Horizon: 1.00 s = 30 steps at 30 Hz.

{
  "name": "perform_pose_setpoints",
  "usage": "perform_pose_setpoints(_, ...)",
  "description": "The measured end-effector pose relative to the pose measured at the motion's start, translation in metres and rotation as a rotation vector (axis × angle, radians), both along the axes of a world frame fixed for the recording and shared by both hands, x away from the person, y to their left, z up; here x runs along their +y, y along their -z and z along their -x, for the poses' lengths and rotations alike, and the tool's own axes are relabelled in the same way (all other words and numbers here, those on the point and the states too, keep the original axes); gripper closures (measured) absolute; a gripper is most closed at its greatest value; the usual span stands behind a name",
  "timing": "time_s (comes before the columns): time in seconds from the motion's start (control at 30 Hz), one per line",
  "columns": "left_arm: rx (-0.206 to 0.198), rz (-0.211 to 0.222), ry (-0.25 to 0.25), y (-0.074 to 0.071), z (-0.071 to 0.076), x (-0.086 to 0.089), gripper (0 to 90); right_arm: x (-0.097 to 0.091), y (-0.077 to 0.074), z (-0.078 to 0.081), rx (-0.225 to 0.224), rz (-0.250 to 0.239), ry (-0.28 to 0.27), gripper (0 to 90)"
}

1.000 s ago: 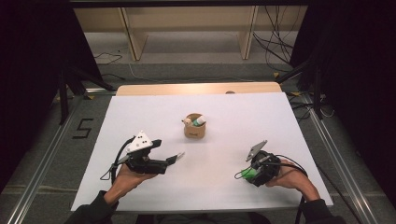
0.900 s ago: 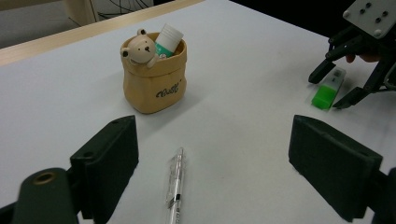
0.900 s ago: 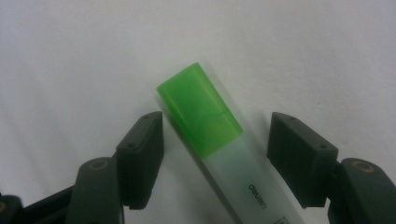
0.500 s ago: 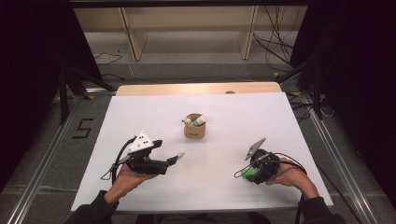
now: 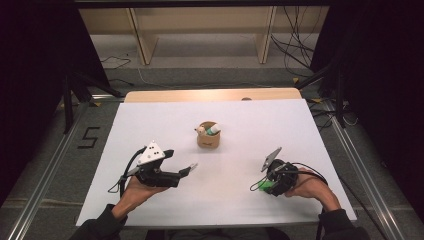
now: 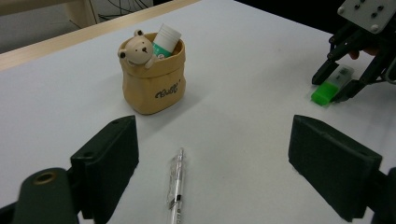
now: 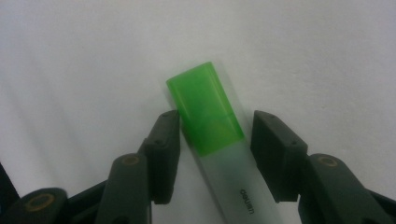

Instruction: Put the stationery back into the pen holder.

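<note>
A clear pen [image 6: 175,186] lies on the white table between the wide-apart jaws of my left gripper [image 6: 215,158], which is open and touches nothing. Beyond it stands a tan pouch [image 6: 152,74] holding a small bear figure and a white-and-green tube. In the high view the pouch [image 5: 209,135] sits mid-table, with my left gripper [image 5: 189,170] to its front left. My right gripper [image 7: 215,140] straddles a highlighter with a green cap [image 7: 205,112] that lies flat on the table. Its jaws stand close on both sides with a thin gap on the right. The same highlighter [image 6: 331,88] shows under the right gripper [image 5: 261,187].
The white table sheet [image 5: 150,125] has a wooden strip along its far edge. Metal rails run along both sides on the floor. Shelving and cables stand behind the table. Open sheet lies between the two grippers.
My right gripper has shifted slightly toward the near edge and lower over the highlighter. The left gripper has hardly moved.
</note>
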State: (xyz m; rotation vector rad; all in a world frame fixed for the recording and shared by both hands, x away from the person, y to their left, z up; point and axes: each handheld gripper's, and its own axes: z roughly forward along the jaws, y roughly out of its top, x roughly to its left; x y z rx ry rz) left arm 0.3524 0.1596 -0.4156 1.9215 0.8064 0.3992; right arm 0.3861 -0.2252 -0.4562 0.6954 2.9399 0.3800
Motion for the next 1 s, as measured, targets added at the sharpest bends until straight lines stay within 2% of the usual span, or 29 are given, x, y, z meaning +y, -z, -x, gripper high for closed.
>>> perform_pose_setpoints(0.07,-0.005,-0.005,0.0,0.0,0.0,-0.001,15.7,0.002,-0.001,0.001,0.006,0.015,0.007,55.4)
perform_pose_setpoints(0.1,-0.005,-0.006,0.001,0.0,0.001,-0.001,15.8,0.002,0.0,0.0,-0.002,0.015,-0.013,56.2)
perform_pose_setpoints(0.4,-0.007,-0.008,0.007,0.0,0.001,-0.002,15.8,0.01,-0.003,0.002,-0.003,0.07,-0.042,65.8)
perform_pose_setpoints(0.63,-0.007,-0.005,0.003,0.0,0.001,-0.001,15.8,0.015,-0.004,0.005,-0.01,0.108,-0.039,67.1)
perform_pose_setpoints(0.83,-0.008,-0.002,-0.002,0.0,0.001,-0.001,15.8,0.012,-0.012,0.005,-0.039,0.075,-0.02,67.3)
perform_pose_setpoints(1.0,-0.005,0.001,-0.005,0.0,0.0,0.0,15.8,0.009,-0.022,0.003,-0.073,0.004,0.019,67.4)
